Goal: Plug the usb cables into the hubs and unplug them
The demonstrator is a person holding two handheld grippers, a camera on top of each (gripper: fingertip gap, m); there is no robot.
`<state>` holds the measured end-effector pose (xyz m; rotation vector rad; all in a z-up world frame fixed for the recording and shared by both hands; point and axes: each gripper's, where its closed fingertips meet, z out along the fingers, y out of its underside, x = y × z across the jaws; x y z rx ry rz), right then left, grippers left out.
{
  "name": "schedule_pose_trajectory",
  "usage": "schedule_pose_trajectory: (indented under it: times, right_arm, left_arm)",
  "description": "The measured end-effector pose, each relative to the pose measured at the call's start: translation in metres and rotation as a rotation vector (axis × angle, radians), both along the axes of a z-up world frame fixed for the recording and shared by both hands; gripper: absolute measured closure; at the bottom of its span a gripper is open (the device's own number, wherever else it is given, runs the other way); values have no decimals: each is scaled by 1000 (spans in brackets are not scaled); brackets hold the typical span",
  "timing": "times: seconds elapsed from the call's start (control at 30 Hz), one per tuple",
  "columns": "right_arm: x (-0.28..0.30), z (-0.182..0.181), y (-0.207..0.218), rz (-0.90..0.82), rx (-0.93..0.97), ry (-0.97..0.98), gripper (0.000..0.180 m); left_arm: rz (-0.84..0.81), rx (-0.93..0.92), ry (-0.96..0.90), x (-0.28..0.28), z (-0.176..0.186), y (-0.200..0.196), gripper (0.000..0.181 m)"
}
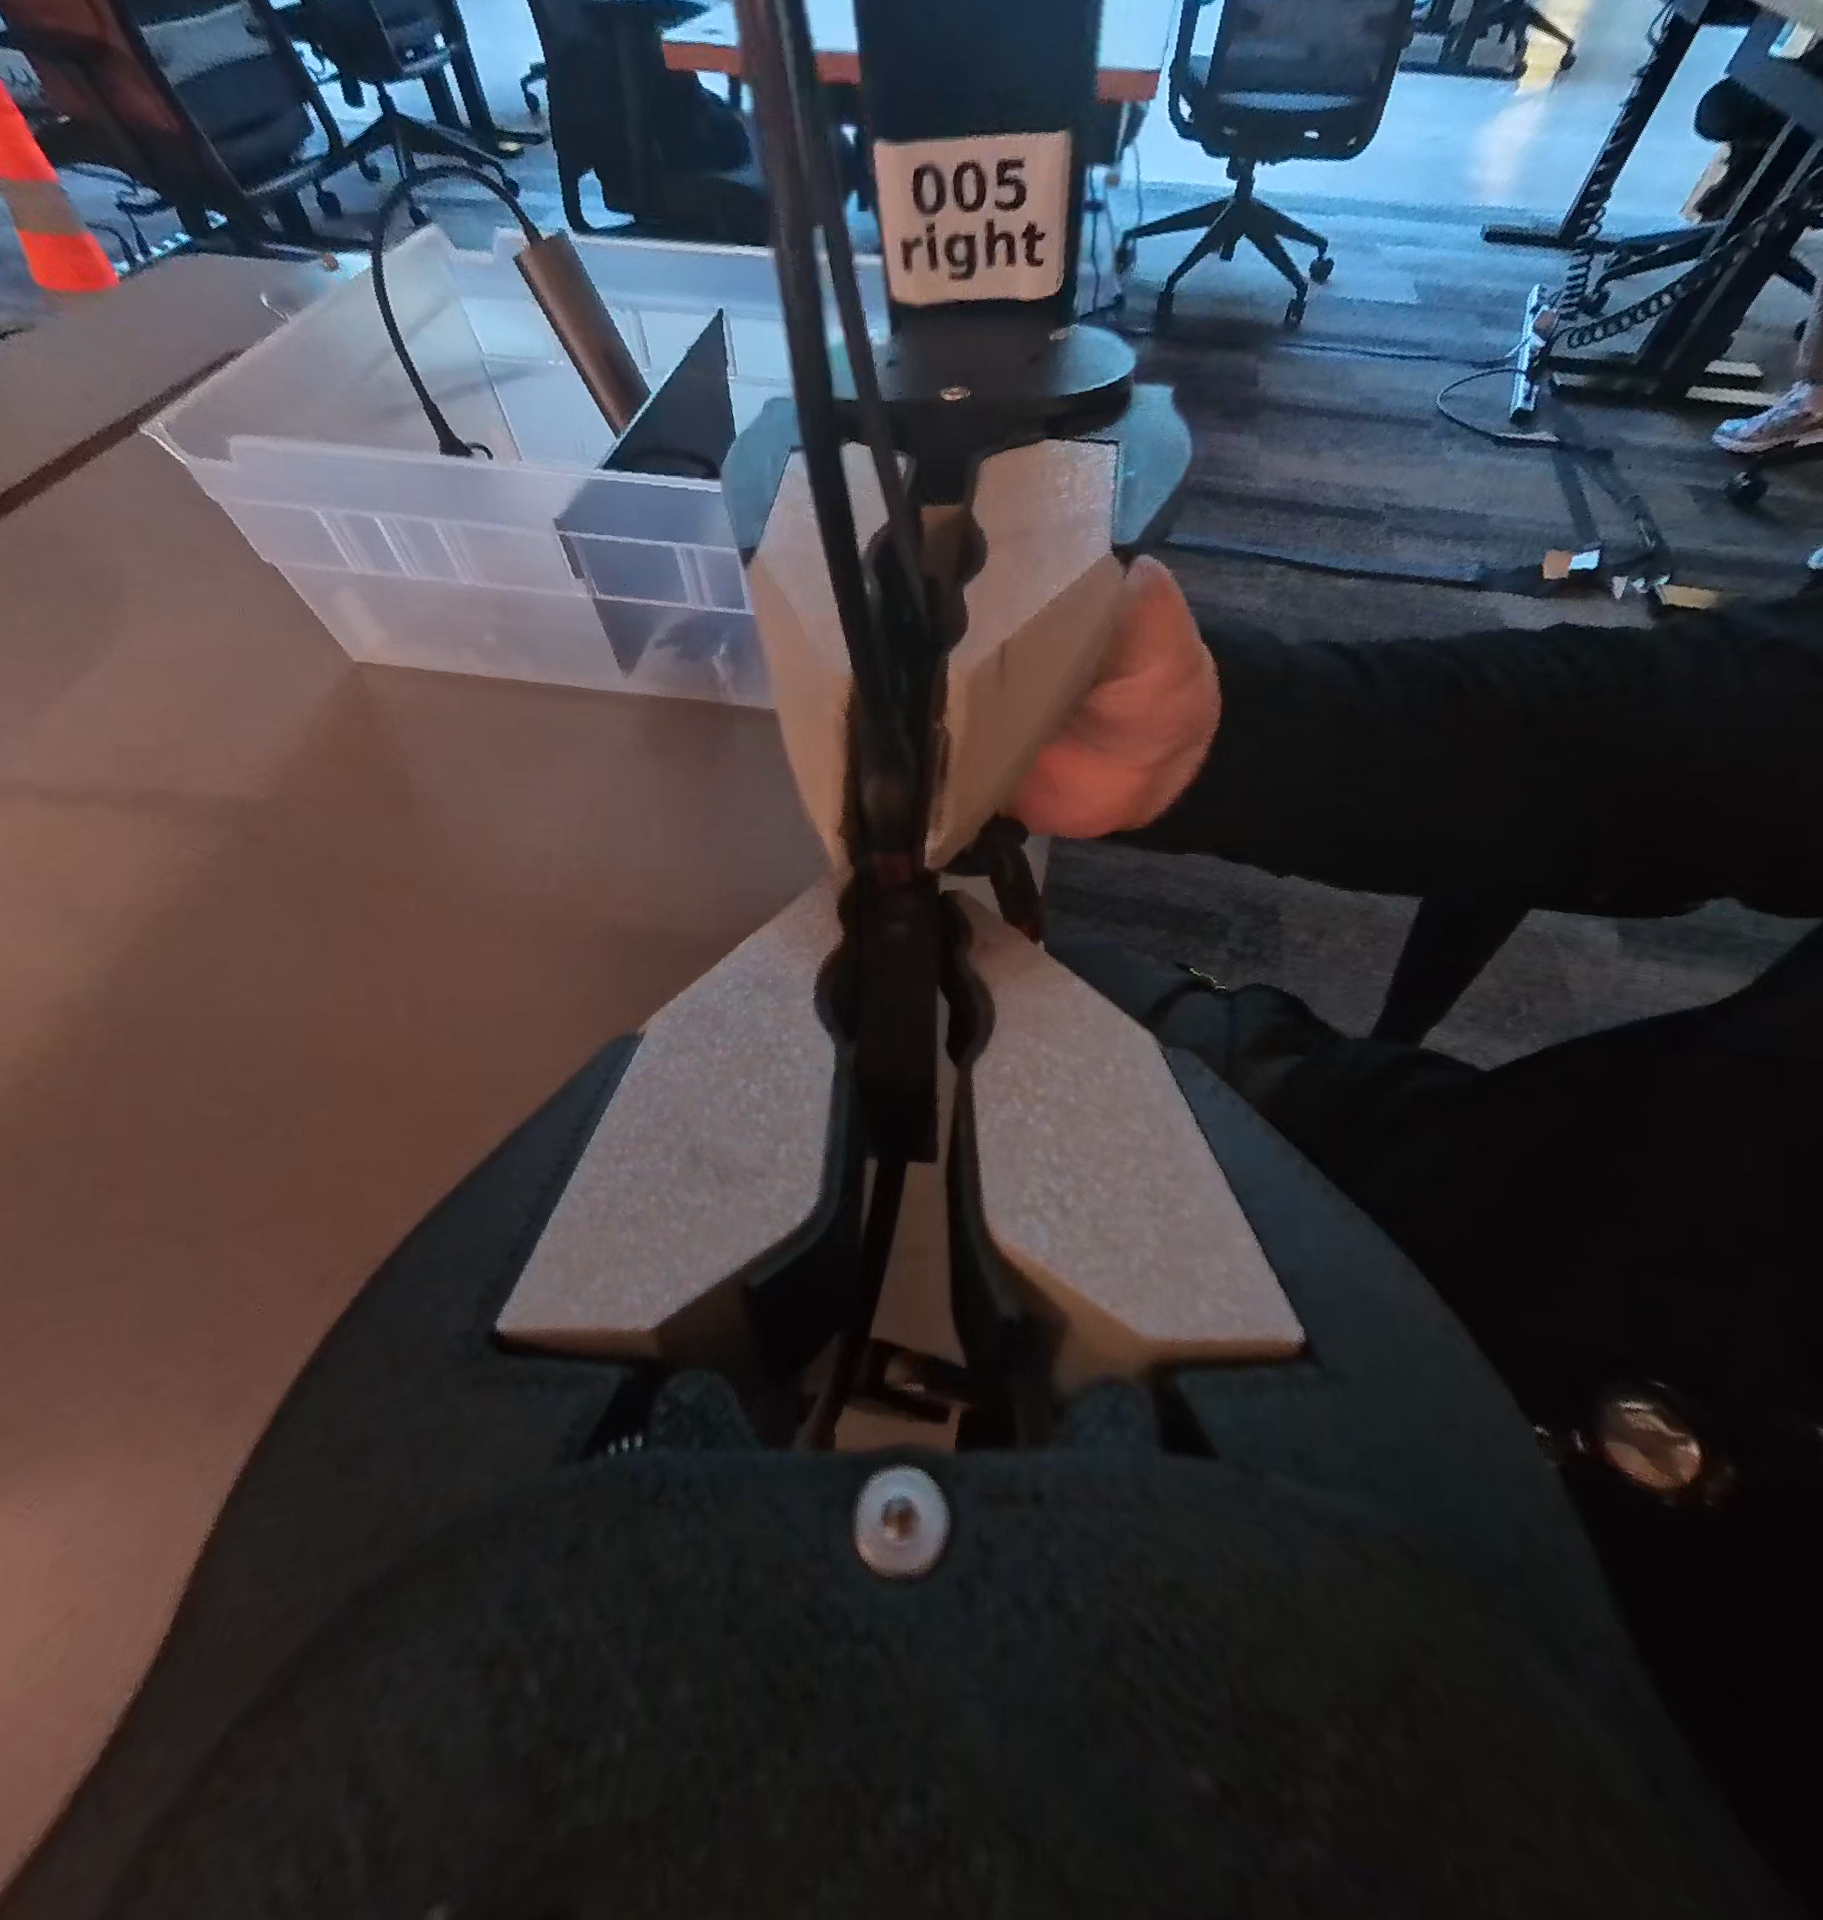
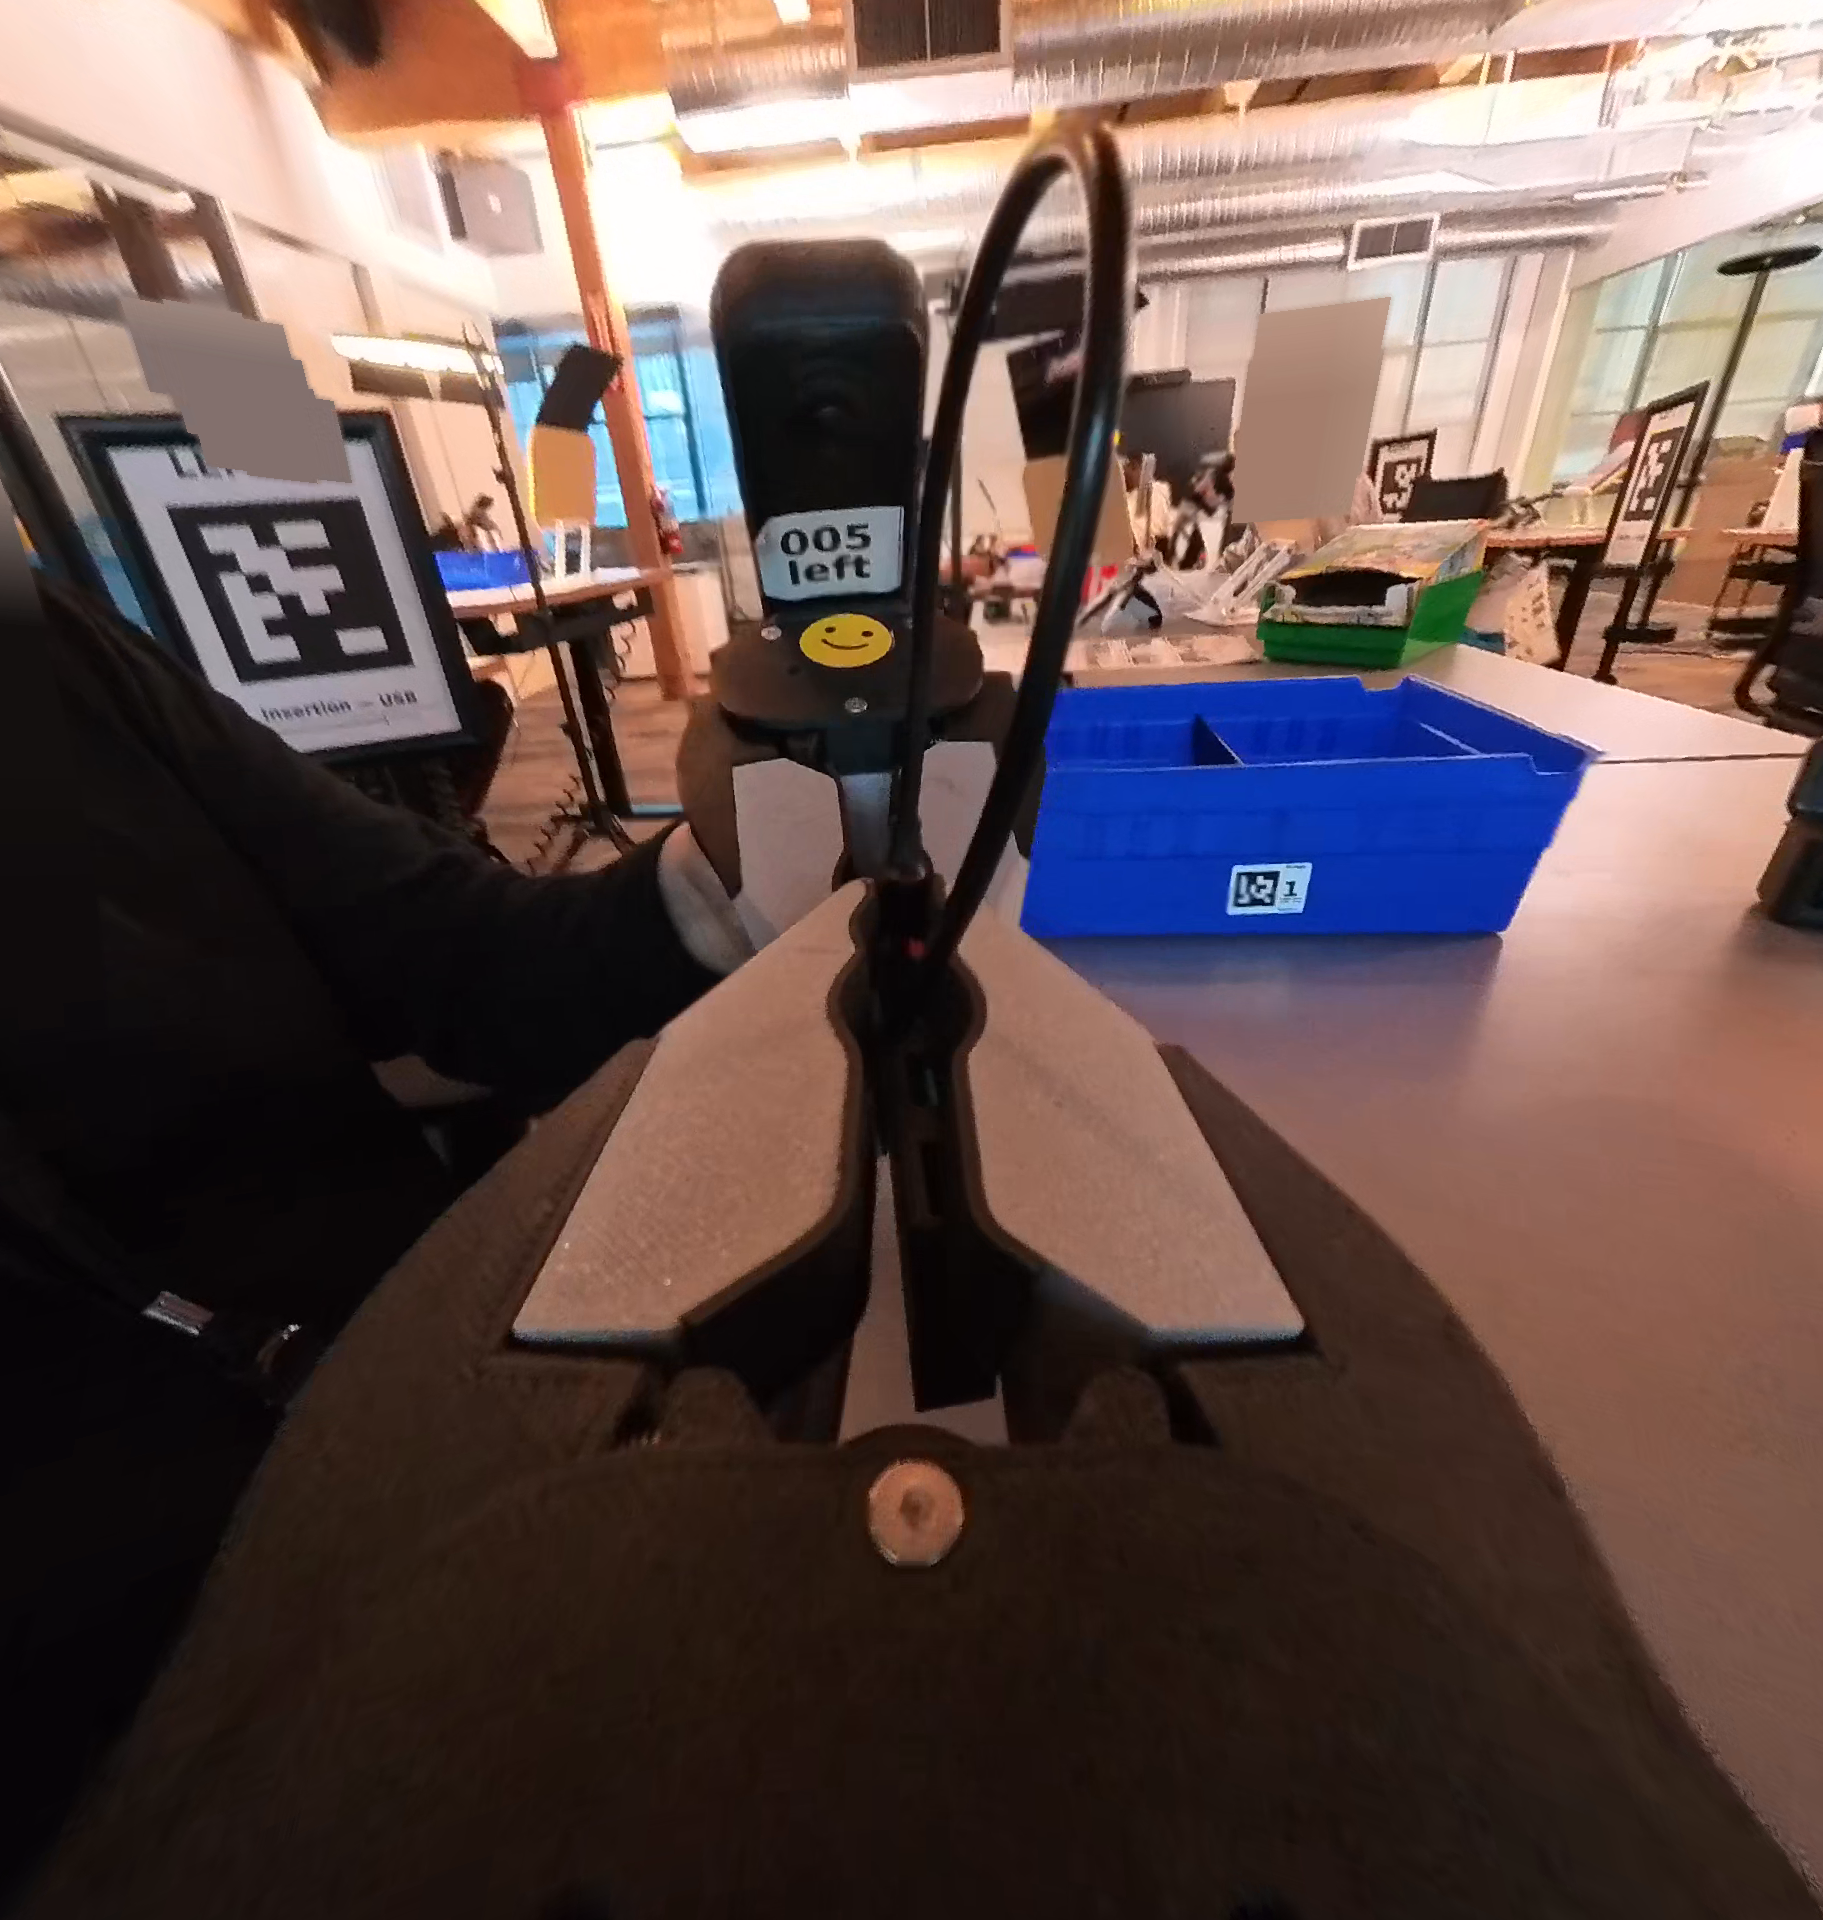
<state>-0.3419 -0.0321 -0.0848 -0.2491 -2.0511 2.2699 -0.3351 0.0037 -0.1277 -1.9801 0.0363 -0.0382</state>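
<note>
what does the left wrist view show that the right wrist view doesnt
Only the left wrist view shows the clear plastic bin with a cable and dark cylinder inside, plus an orange traffic cone.

Only the right wrist view shows the blue divided plastic bin and a green cardboard box.

Both show the left tool and right tool, tip to tip, shut on the black usb hub and cable.
</note>
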Motion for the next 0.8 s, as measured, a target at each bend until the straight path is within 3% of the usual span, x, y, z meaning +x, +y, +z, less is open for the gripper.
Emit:
schedule_pose_trajectory:
  times: [0.5, 0.8]
  right_arm:
    - [-3, 12, -1, 103, -174, -187, 175]
    - [-2, 8, 7, -20, 48, -43, 175]
  left_arm:
    - [16, 13, -42, -2, 10, -6, 172]
    - [26, -6, -14, -1, 15, -11, 172]
